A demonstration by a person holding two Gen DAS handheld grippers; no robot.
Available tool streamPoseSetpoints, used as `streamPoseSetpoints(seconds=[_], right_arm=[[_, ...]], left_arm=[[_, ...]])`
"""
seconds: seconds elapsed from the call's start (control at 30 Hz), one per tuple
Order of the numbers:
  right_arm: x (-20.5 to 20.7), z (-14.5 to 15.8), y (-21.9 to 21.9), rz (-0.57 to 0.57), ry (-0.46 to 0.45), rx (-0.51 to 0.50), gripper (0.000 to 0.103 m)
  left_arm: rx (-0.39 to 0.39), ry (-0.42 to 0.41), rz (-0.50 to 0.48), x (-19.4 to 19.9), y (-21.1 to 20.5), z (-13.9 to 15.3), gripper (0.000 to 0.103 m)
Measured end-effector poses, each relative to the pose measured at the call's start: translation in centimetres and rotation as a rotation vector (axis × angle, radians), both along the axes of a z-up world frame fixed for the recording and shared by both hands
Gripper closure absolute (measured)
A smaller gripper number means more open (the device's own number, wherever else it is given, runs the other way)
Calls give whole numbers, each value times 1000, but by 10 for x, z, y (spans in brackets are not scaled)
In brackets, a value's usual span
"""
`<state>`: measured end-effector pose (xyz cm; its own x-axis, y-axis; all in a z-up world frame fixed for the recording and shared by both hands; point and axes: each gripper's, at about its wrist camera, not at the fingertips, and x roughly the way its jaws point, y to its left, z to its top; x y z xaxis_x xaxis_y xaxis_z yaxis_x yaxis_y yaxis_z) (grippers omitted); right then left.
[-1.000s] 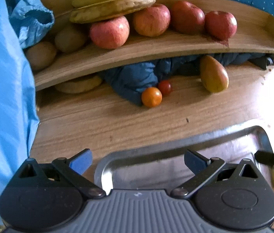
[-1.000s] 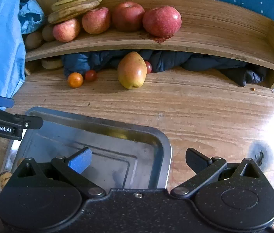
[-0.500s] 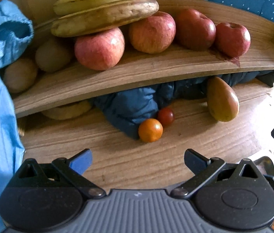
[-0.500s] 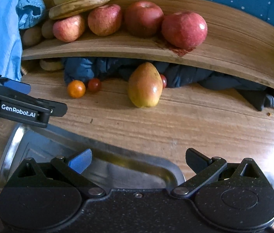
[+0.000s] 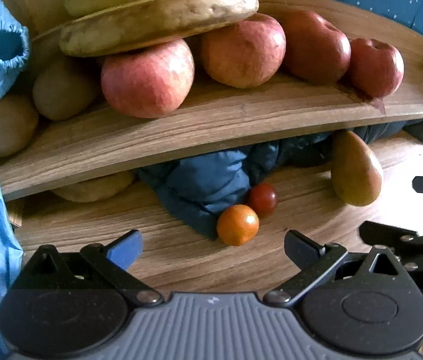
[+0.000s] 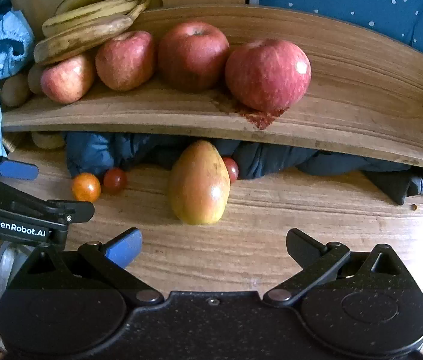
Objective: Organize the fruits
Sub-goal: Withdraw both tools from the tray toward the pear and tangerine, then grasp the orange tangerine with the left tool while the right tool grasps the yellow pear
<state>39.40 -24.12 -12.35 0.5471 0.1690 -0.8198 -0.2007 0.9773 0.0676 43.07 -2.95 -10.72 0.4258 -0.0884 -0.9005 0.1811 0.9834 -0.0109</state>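
Both grippers hung open and empty in the reach step — the right gripper faced the pear at 12 o'clock on the counter, the left gripper the orange tomato — each needing, likely, a straight-ahead close.

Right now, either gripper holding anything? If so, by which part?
Nothing held. The left gripper is open, with the orange tomato just ahead of its fingertips. The right gripper is open too, short of the pear.
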Motion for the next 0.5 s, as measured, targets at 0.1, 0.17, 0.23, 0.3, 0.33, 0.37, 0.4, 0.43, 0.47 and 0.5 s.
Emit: streamPoseSetpoints(seconds=[0.1,0.17,0.23,0.3,0.33,0.37,0.4,0.43,0.47,0.5], right_arm=[[5,-3,1,-1,0,13,4],[8,-5,4,-4,0,15,5],[12,-6,4,-7,-1,19,7],[14,-7,5,-2,-3,21,9],[14,-7,6,1,-4,19,11],[15,-8,7,4,-4,16,13],[14,-8,7,6,-2,12,15],[15,-8,7,7,-1,10,15],[16,-8,7,7,-1,9,16],[16,-9,7,8,-2,8,17]], left_arm=[[-12,-5,-2,2,0,1,5],[-17,0,2,4,0,1,7],[-21,1,6,5,1,0,8],[-29,3,7,5,6,3,8],[-34,4,6,5,6,3,10],[-39,5,5,6,6,3,12],[-44,8,4,7,6,1,14],[-48,10,4,7,6,0,16],[-52,14,6,7,6,-1,21],[-54,18,8,7,6,-1,23]])
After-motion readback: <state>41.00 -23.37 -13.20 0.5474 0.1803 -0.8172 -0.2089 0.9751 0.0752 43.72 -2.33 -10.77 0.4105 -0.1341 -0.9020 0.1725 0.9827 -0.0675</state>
